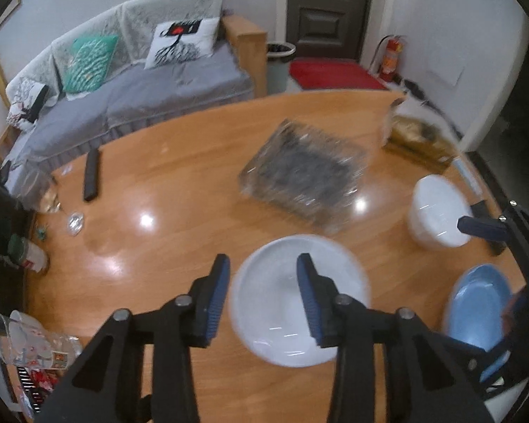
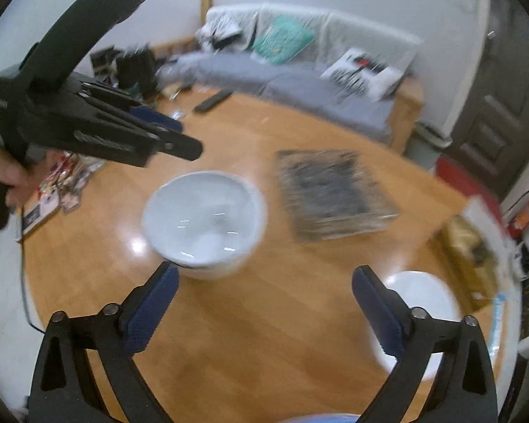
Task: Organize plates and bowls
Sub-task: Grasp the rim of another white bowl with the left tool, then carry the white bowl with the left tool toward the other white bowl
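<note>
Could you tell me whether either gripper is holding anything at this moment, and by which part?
Nothing is held: the left gripper is open above the white bowl, and the right gripper is open over bare table.

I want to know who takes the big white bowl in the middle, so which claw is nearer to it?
Left. The left claw hangs open just above the big white bowl, one finger over its basin. The right claw is open, off to the side, nearer the second white bowl.
</note>
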